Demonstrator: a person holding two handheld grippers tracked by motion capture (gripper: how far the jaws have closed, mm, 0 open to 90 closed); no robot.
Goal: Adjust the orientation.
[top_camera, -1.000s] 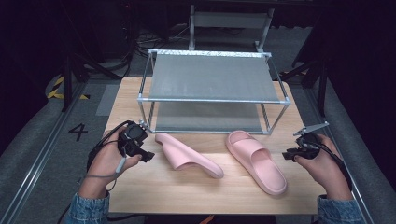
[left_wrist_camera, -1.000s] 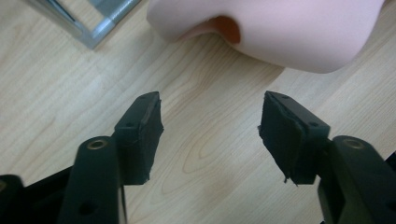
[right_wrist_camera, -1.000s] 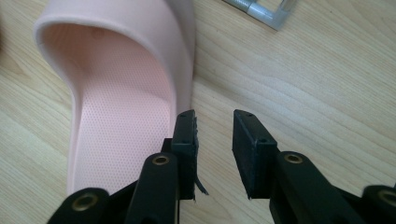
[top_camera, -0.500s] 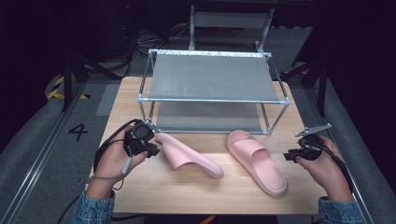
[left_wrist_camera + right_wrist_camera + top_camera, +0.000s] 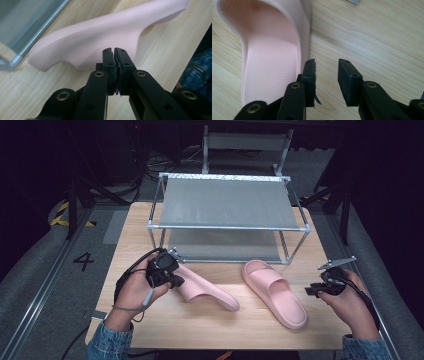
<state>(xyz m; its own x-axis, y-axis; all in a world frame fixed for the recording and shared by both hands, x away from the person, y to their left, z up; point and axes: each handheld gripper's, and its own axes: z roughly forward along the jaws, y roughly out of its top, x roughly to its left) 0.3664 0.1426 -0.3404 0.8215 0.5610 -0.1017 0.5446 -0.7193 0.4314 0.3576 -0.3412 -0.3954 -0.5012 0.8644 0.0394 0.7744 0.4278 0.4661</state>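
Wooden table (image 5: 150, 230), frame centre: left gripper (image 5: 115, 53) clenched empty against overturned slipper (image 5: 100, 40), may just shove it; right gripper (image 5: 326, 72) released beside upright slipper (image 5: 269, 57).

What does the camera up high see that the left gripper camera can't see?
High view alone: the whole shoe rack, a second pink slipper lying sole-down, and the right gripper held beside it. Left gripper view alone: the left gripper close up, jaws pressed shut just short of its slipper. Both share that left slipper and the wooden table.
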